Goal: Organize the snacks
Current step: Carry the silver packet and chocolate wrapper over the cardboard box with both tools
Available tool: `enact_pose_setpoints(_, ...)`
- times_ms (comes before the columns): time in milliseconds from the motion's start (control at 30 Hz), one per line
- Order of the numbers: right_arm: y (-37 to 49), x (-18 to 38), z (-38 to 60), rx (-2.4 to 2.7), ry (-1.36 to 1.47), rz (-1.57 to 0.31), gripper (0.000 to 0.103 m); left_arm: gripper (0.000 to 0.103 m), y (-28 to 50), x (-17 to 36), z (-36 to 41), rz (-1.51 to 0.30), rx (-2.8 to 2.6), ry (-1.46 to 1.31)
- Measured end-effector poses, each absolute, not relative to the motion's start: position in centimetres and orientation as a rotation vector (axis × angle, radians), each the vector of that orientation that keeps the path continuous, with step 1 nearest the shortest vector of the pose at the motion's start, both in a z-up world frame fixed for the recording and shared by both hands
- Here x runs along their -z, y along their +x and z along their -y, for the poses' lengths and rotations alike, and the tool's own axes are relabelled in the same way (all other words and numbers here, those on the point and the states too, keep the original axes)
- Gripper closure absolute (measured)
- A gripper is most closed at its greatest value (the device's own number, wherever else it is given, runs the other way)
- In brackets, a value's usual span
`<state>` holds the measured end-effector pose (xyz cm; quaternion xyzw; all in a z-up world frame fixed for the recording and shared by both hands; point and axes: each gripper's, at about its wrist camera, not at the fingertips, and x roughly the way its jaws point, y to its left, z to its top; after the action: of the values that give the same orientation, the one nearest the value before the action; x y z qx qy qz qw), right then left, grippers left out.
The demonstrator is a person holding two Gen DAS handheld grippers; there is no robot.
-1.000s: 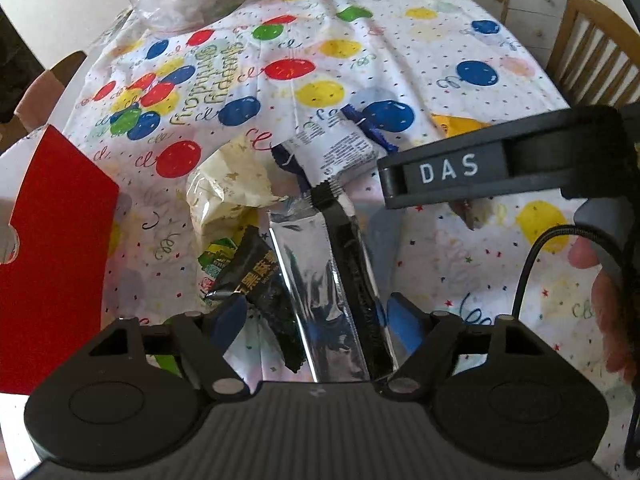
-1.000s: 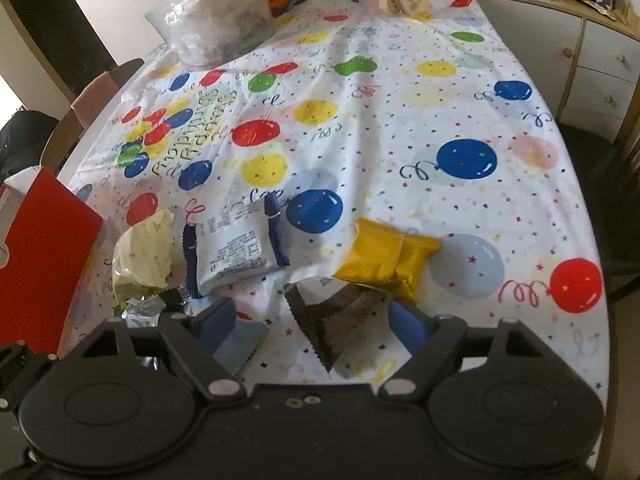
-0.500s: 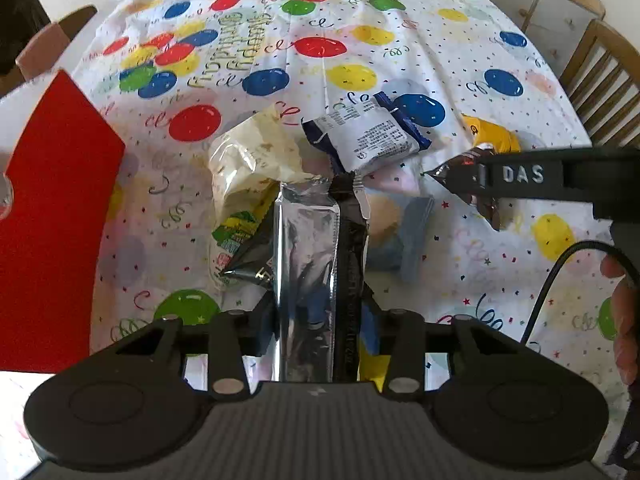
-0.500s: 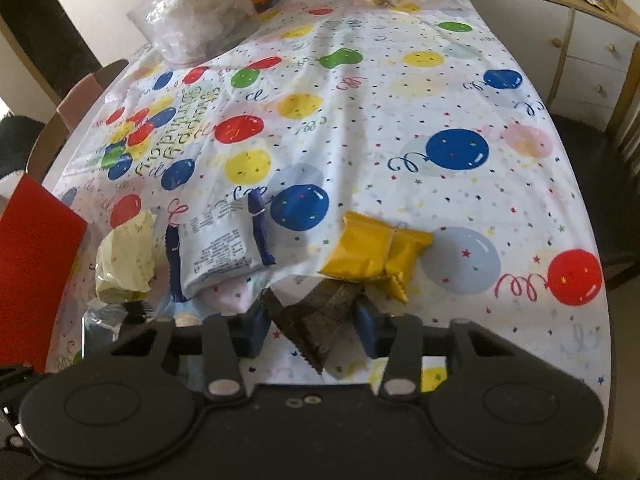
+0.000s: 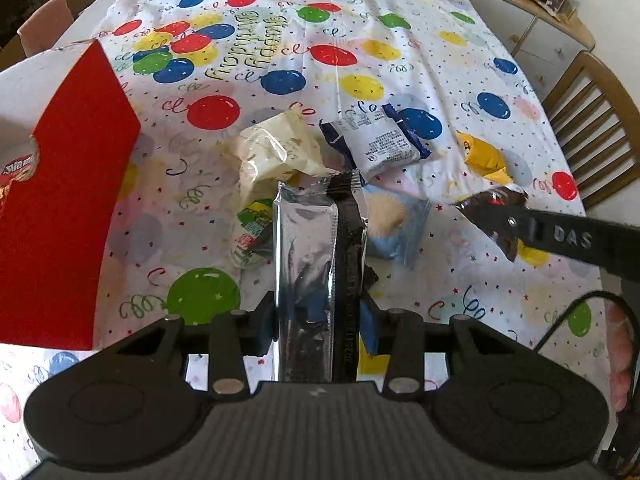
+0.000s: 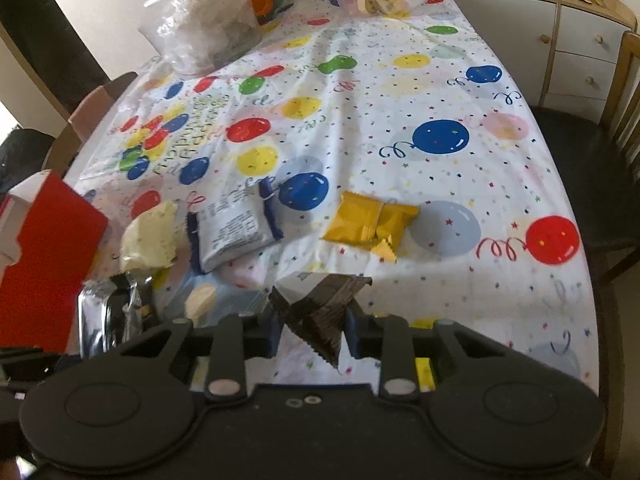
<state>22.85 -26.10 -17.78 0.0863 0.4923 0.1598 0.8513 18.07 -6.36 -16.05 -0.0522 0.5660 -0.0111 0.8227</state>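
- Holding two packets at once, you have each gripper closed on one: the left gripper (image 5: 318, 320) has its jaws drawn in tight on a silver-and-black foil packet (image 5: 316, 256), and the right gripper (image 6: 312, 326) has its jaws pinched on a dark brown packet (image 6: 320, 312).
- You grip the silver-and-black foil packet near its lower end, so most of its length stands free above the fingers, to the right of the red box (image 5: 60, 184). It looks light and thin, with a slick, crinkly film; judge it likely to slide if you ease the squeeze.
- You hold the dark brown packet further right of the red box, lifted off the tablecloth (image 6: 400, 100). It hangs corner-down, flat and light; whatever is inside may crush, so keep the squeeze modest.
- Loose snacks lie right of the red box: a cream packet (image 5: 276, 152), a white-and-blue packet (image 5: 380, 144), a yellow packet (image 6: 370, 222), a pale blue packet (image 5: 396, 220) and a green-printed packet (image 5: 252, 228).
- Take these by a sealed crimped edge or a flat end where the film is doubled. The cream packet looks puffy and soft, so expect it to give under the fingers.
- Judge the red box stiff card and the likely place for the snacks.
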Motion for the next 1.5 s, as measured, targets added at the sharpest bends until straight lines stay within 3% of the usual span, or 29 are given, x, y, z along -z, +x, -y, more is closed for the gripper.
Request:
enact_pose_setpoints(733, 14.0, 10.0, 22.8, -0.381, 0.184, -0.939, 0.074, 0.063, 14.3, 9.2, -0.3, -1.144, 0.097, -0.181)
enact_pose_setpoints(1500, 13.1, 4.3, 6.4, -0.477, 0.104, -0.853, 0.074, 0.063, 14.8, 3.7, -17.2, -1.065, 0.081, -0.220)
